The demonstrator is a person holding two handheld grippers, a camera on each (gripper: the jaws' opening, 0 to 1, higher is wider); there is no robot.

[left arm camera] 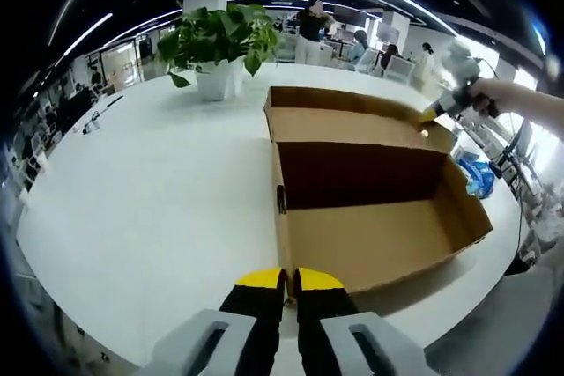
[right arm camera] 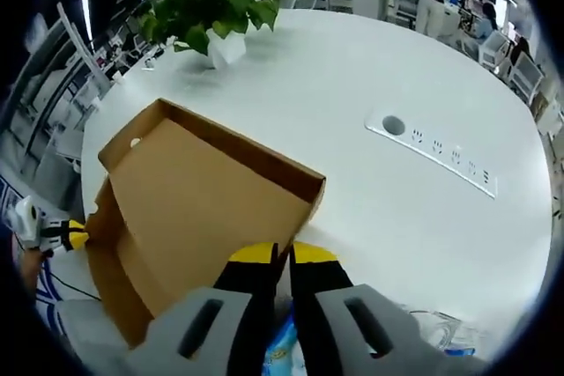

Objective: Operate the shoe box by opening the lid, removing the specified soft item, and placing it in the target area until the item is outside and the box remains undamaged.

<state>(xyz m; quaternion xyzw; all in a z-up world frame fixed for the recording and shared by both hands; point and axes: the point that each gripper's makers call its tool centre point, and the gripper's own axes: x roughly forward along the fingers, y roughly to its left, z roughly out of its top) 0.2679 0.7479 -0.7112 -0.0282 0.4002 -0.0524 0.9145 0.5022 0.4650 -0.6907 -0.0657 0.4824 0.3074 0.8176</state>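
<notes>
The shoe box is being shown lying open near the edge of the white bench, its lid folded back flat behind the tray and joined along the rear wall. The tray's interior is being seen as bare cardboard in the left gripper view; no soft item is being made out inside it there. The box is being judged light, thin-walled and easily creased, so it is best being taken by a wall edge or the lid rim rather than squeezed at a corner. A blue, crinkled, plastic-looking thing is being glimpsed just below the right gripper, though whether it is the soft item cannot be told; if so, it would be yielding and light. The jaws of the left gripper are being held together on nothing, at the box's near wall. The right jaws are likewise together, over the lid's edge. A potted plant and a socket strip are being carried farther off.
</notes>
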